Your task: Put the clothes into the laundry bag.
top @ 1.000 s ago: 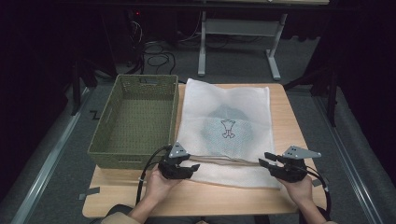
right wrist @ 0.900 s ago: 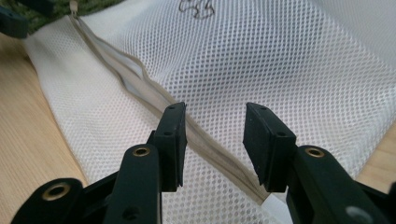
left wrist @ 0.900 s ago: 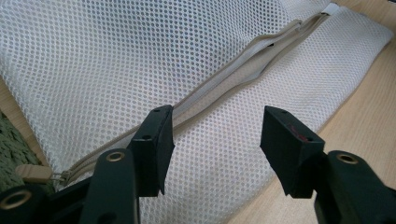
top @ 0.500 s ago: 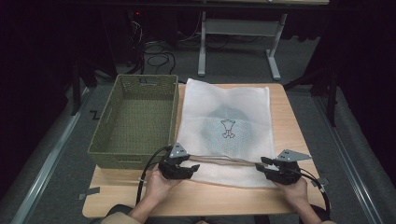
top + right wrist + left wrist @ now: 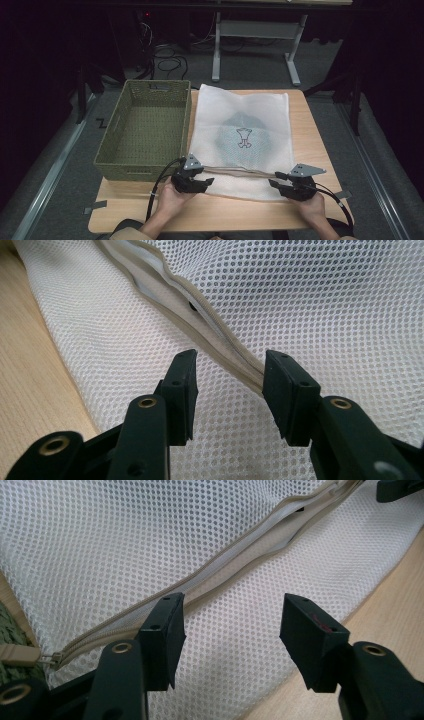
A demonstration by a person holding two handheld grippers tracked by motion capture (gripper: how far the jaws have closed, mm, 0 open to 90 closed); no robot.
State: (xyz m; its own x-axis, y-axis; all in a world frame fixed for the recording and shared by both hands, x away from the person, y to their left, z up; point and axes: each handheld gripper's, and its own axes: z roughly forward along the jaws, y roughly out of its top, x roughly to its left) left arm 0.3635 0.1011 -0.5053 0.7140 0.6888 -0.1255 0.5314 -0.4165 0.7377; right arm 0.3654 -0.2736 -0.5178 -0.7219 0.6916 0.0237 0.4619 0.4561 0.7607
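White mesh laundry bag (image 5: 242, 140) lies flat on the wooden tabletop (image 5: 320, 150), its far edge near the tabletop's far edge, its near edge short of the front edge, leaving a bare wood strip there. Green woven basket (image 5: 142, 130) sits just beside the bag's left edge, touching or nearly so; it overhangs the tabletop's left side. Bare wood strip runs along the bag's right side.

Beige zipper (image 5: 220, 565) runs across the bag near its front edge, partly open; a dark gap shows along it in both gripper views. Beige pull tab (image 5: 17, 653) sits at the basket end.

Left gripper (image 5: 192, 179) at the zipper's left end, jaws wide apart over the mesh, one jaw at the zipper line, nothing held. Right gripper (image 5: 295, 184) at the right end, jaws parted, the zipper edge (image 5: 235, 357) running in between them and against the right jaw, not clamped.

A small red-and-dark printed figure (image 5: 243, 137) shows through the mesh at mid-bag. Cannot make out any writing.
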